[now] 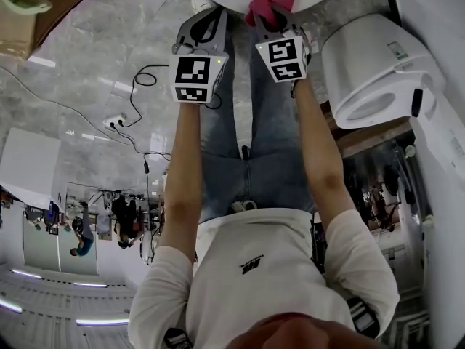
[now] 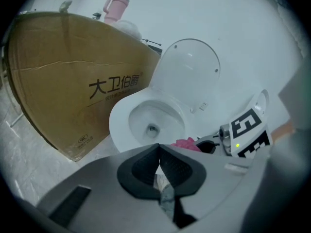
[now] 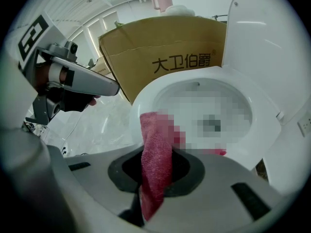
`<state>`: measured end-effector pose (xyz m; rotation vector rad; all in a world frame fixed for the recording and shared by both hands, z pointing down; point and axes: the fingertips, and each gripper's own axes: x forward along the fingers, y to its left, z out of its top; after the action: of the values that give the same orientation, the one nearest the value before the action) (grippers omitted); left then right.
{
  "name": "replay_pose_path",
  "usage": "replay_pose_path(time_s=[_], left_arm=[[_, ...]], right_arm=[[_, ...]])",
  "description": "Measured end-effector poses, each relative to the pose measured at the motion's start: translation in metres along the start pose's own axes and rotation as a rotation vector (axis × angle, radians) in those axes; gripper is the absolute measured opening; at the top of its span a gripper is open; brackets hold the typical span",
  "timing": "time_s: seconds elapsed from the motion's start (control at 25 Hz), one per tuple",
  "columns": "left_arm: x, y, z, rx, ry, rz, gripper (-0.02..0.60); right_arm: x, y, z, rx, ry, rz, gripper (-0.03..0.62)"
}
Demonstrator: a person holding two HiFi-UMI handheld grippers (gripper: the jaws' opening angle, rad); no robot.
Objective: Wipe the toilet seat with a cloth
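Pale grey marbled floor tiles (image 1: 94, 57) carry a loose black cable (image 1: 142, 75), and a second white toilet (image 1: 370, 64) stands off to the person's right. Straight ahead is the white toilet with its lid (image 2: 188, 74) raised. A big brown cardboard box (image 2: 73, 91) stands beside the toilet and a pink cup (image 2: 115, 8) rests on top of the box. The right tongs (image 3: 158, 152) are clamped on a pink cloth (image 3: 154, 135) that runs up from between them, its free end reaching the front rim of the toilet seat (image 3: 141, 98). The left tongs (image 2: 159, 148) are pressed together with nothing between them. They are held just beside the right pair, short of the bowl and apart from the cloth.
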<state>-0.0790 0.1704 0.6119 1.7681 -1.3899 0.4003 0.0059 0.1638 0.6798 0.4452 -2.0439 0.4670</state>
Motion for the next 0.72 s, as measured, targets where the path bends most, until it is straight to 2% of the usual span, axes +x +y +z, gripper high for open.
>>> replay_pose_path(time_s=[0.72], left_arm=[[-0.022,0.041,0.001,-0.084,-0.045,0.072,0.011]], right_arm=[[0.026,0.035,0.034,-0.106,0.03,0.082,0.046]])
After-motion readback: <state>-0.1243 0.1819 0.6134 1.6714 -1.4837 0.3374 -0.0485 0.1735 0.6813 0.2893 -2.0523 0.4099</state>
